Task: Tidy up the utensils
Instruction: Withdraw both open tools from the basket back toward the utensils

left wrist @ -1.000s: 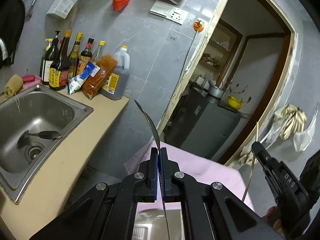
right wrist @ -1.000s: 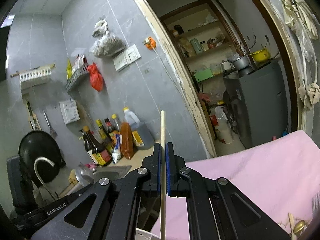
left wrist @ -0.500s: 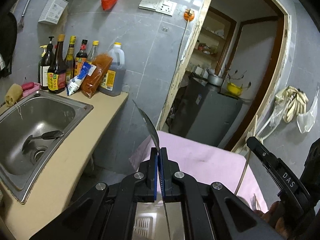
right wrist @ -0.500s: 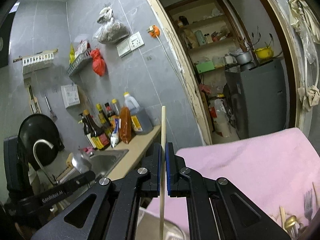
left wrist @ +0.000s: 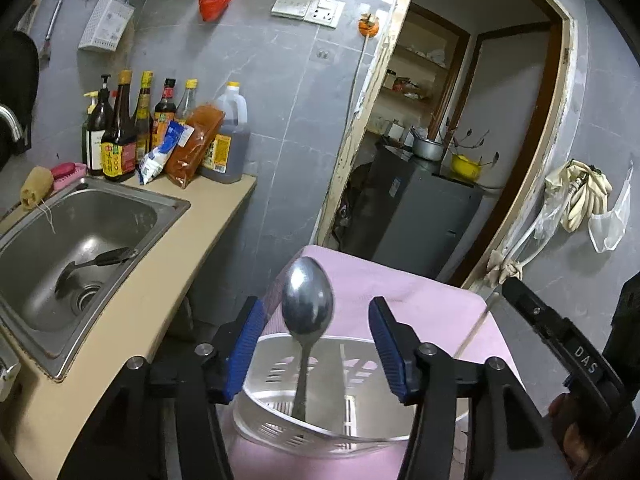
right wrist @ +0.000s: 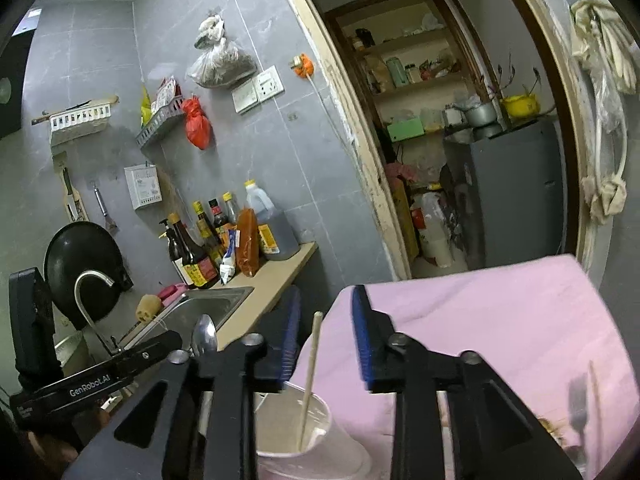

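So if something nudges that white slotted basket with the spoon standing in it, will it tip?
Possibly. The white slotted basket looks like thin, light plastic, and the metal spoon stands tall with its bowl above the rim. The soft pink cloth under it may steady it little.

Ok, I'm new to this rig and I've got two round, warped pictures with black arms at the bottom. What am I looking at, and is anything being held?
There is no robot here: a person carries a hand-held gripper in each hand, each with a fisheye camera looking along its two blue-padded fingers. One picture comes from the left hand-held gripper, the other from the right hand-held gripper. Below them is a pink cloth. On the left, a metal spoon stands in a slotted white caddy; the jaws are opening and the pads no longer touch it. On the right, a wooden chopstick stands in a white cup, also released as the jaws open. A sink is to the left.
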`<state>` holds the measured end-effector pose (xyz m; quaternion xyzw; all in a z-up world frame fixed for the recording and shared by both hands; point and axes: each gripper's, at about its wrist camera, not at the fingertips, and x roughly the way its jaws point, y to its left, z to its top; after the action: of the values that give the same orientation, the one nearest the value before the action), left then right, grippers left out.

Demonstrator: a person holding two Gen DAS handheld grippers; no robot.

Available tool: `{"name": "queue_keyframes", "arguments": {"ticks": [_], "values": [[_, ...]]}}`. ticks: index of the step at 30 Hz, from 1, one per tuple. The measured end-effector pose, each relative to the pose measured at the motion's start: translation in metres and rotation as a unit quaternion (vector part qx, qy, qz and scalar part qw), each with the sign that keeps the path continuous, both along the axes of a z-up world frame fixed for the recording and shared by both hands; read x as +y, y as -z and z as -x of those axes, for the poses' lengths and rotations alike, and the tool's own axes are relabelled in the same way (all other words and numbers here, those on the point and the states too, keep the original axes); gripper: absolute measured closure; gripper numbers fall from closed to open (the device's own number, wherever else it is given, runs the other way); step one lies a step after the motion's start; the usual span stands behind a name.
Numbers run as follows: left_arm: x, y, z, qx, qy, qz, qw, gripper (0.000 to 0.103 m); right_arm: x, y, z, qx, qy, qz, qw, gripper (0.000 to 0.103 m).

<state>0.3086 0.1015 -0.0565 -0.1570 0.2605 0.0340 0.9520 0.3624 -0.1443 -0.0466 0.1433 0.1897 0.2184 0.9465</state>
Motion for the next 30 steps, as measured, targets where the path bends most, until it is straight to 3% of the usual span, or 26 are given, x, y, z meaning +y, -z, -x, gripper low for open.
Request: {"name": "queue_keyframes", "arguments": {"ticks": [7, 10, 15, 24, 30], "values": [[-0.029, -0.023, 0.018, -0.035, -0.007, -0.021, 0.9992, 0.023, -0.04, -0.03, 0.025, -0.034, 0.031, 0.015, 0.999, 0.045], [-0.046, -0.034, 0.024, -0.054, -0.008, -0.034, 0.9979, 0.013, -0.059, -0.043, 0.035, -0.049, 0.045, 0.03, 0.997, 0.023], [-0.079, -0.047, 0.034, -0.081, -0.005, -0.052, 0.9953, 0.006, -0.095, -0.058, 0.055, -0.073, 0.074, 0.058, 0.993, 0.006], [-0.135, -0.052, 0.042, -0.107, 0.01, -0.059, 0.9925, 0.004, -0.154, -0.069, 0.076, -0.089, 0.116, 0.098, 0.984, 0.002], [-0.172, -0.042, 0.042, -0.105, 0.028, -0.077, 0.9911, 0.003, -0.187, -0.059, 0.079, -0.079, 0.137, 0.117, 0.98, 0.002]]}}
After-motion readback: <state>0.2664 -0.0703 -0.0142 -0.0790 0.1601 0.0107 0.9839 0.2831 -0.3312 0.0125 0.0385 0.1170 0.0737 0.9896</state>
